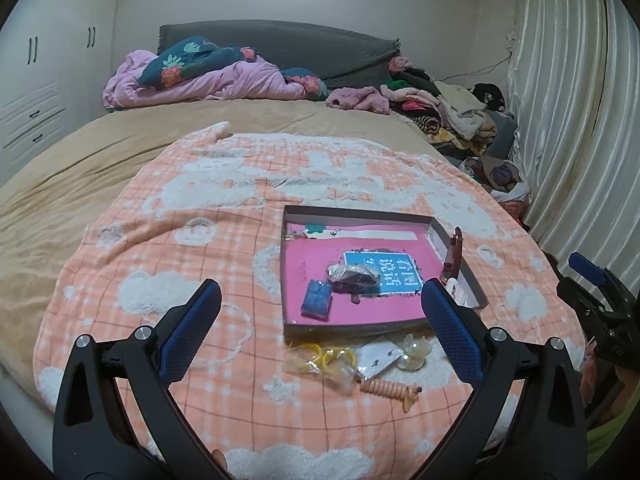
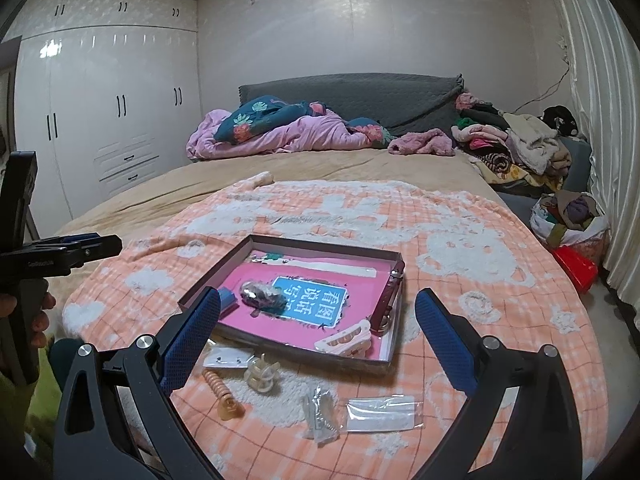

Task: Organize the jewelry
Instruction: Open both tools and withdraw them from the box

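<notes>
While both grippers are held spread and empty above the checked blanket [image 1: 168, 248], a shallow box [image 2: 248, 245] with a pink lining is seen just ahead of them, already loaded with a blue case [image 1: 317, 301], a foil-wrapped bundle [image 1: 352, 276], a dark red strap [image 2: 389, 296] and a pale claw clip [image 2: 345, 338]. Between the fingertips of the left gripper [image 1: 320, 312], short of the box's near wall, yellow rings [image 1: 326, 358] in clear film, an earring card [image 1: 378, 357], a flower clip [image 1: 413, 352] and a coiled hair tie [image 1: 390, 390] are left loose. Below the right gripper [image 2: 318, 314], two clear bags [image 2: 380, 411] are shown flat on the pile.

Trouble is judged likeliest with those bags: slick film lying flush on soft fleece could be missed or pinched together with the blanket. Neighbouring pieces, lying close or touching, could be dragged along. The light box could also be nudged by a low approach.
</notes>
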Available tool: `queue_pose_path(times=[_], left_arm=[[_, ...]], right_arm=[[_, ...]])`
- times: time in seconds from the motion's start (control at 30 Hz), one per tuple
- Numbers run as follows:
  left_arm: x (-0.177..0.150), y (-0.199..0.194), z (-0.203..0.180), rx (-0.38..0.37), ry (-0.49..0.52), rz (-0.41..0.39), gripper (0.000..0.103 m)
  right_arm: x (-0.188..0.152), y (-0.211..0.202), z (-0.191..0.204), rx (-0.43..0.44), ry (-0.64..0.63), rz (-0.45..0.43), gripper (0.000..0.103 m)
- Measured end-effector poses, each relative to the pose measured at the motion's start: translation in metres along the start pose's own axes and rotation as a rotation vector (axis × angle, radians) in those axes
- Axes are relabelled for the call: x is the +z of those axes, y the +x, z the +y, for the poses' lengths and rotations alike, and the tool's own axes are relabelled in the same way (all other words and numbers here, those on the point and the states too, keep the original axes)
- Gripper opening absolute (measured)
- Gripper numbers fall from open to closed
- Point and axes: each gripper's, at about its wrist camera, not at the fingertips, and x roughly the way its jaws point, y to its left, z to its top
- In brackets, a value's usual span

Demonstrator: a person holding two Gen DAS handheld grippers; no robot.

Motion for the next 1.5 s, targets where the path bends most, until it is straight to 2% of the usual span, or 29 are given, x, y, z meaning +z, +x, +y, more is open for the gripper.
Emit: queue_pose_path(times=[0.63,1.0,1.5], left_arm=[[-0.025,0.002,0.006,0.019,0.014,0.065,0.094],[-0.049,0.018,0.009,0.024,0.033,0.145,0.094],[-0.067,0.04,0.008,0.026,0.051,0.209,0.094]], right_arm=[[-0.012,0.0,0.015,0.024,-0.03,0.045,0.097],[-0.03,0.019,0.031,0.057,-0.069,0.125,0.097],[-0.052,0.049,0.046,0.103,-0.107,0.222,0.097]])
